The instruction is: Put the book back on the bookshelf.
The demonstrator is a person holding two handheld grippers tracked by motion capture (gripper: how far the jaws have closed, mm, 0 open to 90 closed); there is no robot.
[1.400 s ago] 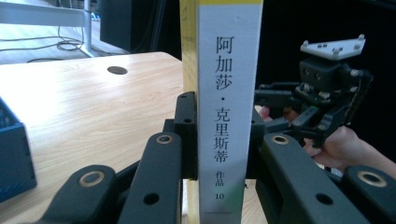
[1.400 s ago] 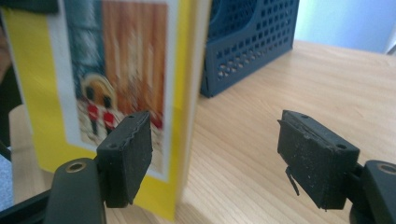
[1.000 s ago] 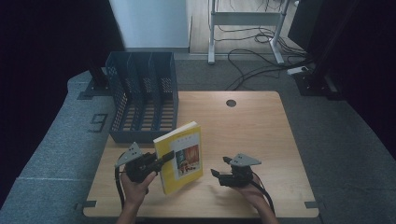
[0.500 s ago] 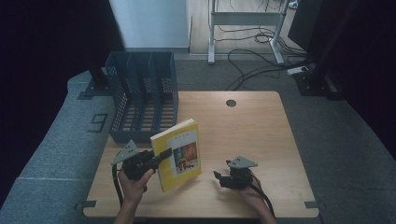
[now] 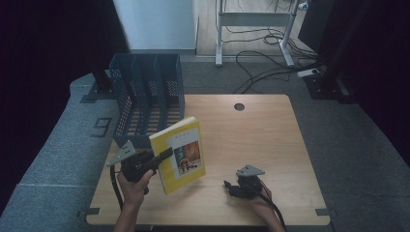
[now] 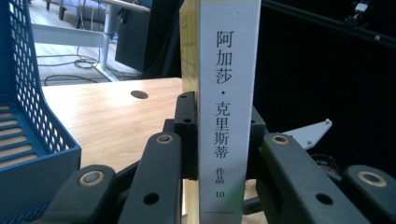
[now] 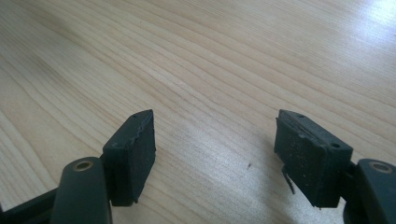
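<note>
A yellow book point(image 5: 180, 153) with a picture on its cover is held tilted above the table's front left part. My left gripper point(image 5: 162, 155) is shut on its spine edge. In the left gripper view the white spine point(image 6: 227, 93) with printed characters stands upright, and the left gripper point(image 6: 219, 135) has its jaws pressed on both covers. My right gripper point(image 5: 231, 187) rests low over the table near the front edge, to the right of the book. Its jaws are open, and the right gripper point(image 7: 215, 140) has only bare wood between its pads point(image 7: 133, 154).
A blue mesh file rack point(image 5: 147, 92) with several slots stands at the table's back left corner, just behind the book. The wooden table point(image 5: 270, 135) has a round cable hole point(image 5: 239, 107) near its far edge. Cables and a desk frame point(image 5: 251, 19) lie on the floor beyond.
The book in my left gripper has shifted slightly up and to the left. The right gripper has stayed almost where it was.
</note>
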